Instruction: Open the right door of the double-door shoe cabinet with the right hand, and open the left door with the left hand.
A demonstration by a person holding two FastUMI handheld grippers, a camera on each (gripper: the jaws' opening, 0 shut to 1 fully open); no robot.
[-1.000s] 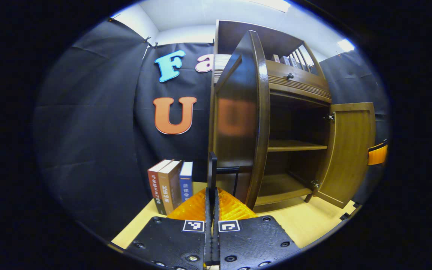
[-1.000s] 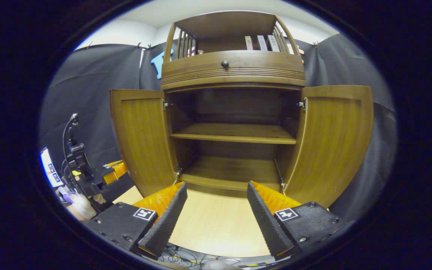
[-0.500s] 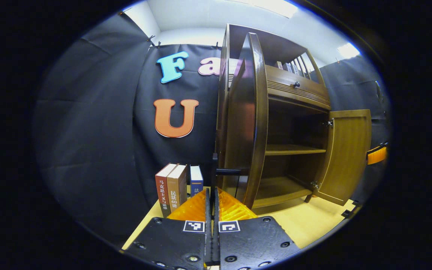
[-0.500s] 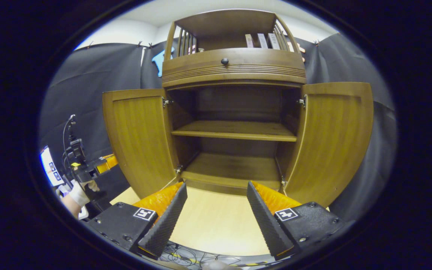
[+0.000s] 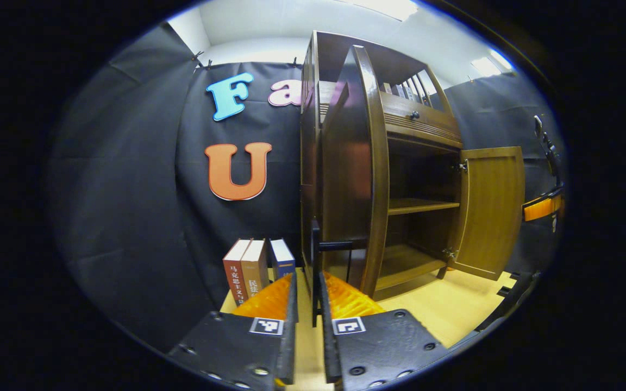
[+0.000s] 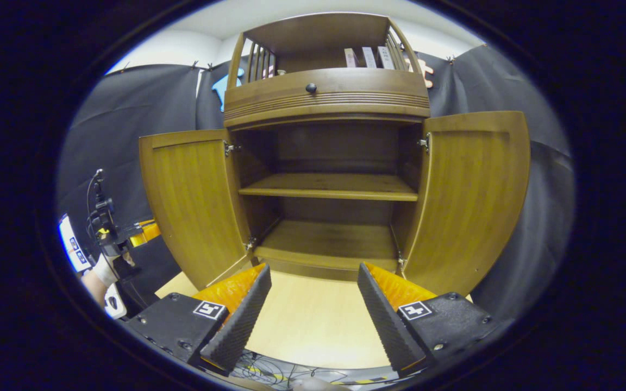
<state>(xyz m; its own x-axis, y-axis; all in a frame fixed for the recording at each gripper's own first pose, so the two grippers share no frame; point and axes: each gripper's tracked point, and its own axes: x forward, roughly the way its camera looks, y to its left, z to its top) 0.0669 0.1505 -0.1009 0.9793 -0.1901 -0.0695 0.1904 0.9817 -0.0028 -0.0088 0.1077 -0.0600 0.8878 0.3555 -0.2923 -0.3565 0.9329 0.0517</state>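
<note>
- While both doors of the brown wooden double-door shoe cabinet stand swung out, its two bare inner shelves show in the right gripper view.
- Seen from the right gripper view, the left door and the right door each hang wide open at the cabinet's sides.
- On the pale wooden tabletop, the cabinet stands upright against the black cloth wall.
- From the left gripper view, the left door's dark outer face is seen nearly edge-on, and its black bar handle stands upright.
- Just in front of that handle, the left gripper has its fingers a narrow gap apart, with the handle in line between them; the fingers do not press on it.
- Facing the open cabinet, the right gripper holds its fingers spread wide with nothing between them.
- Beside the cabinet's left side, three upright books stand on the tabletop.
- At the left edge of the right gripper view, a hand in a white glove holds the other gripper.
</note>
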